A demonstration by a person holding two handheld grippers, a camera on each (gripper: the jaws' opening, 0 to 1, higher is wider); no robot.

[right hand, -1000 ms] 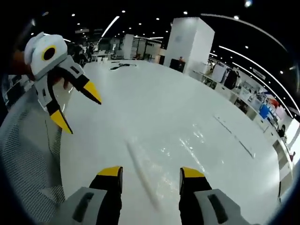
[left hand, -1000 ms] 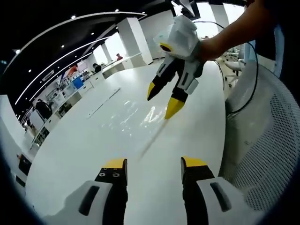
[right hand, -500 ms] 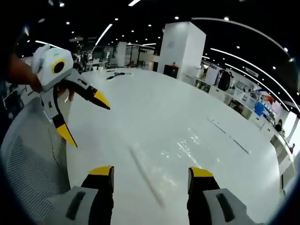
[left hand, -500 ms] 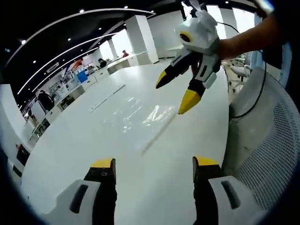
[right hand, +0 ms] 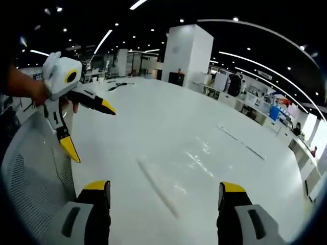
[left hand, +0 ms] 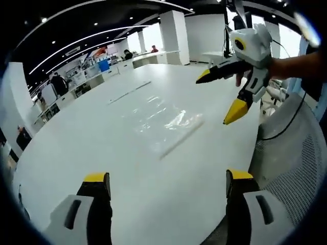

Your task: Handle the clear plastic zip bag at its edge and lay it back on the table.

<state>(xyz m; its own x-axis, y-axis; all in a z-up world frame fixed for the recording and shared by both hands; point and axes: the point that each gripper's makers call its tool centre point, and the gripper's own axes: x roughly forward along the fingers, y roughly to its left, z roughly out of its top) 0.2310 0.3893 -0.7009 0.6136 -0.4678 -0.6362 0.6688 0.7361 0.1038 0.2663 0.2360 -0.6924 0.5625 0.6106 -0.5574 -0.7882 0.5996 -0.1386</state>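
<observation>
Lying flat on table (left hand: 76, 148), bag (left hand: 161, 122) sits ahead of both tools, touching neither. L gripper (right hand: 87, 127) jaws wide, empty, held w/ hand above table edge. R gripper (left hand: 225, 97) likewise wide, empty.

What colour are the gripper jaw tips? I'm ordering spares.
Yellow, on black jaws; clearest on the right gripper in the left gripper view.

both grippers — left gripper (right hand: 87, 128), right gripper (left hand: 218, 96) — white moulded bodies, black jaws tipped yellow, a yellow-ringed round disc on the body behind the fingers, bare hand gripping each.
</observation>
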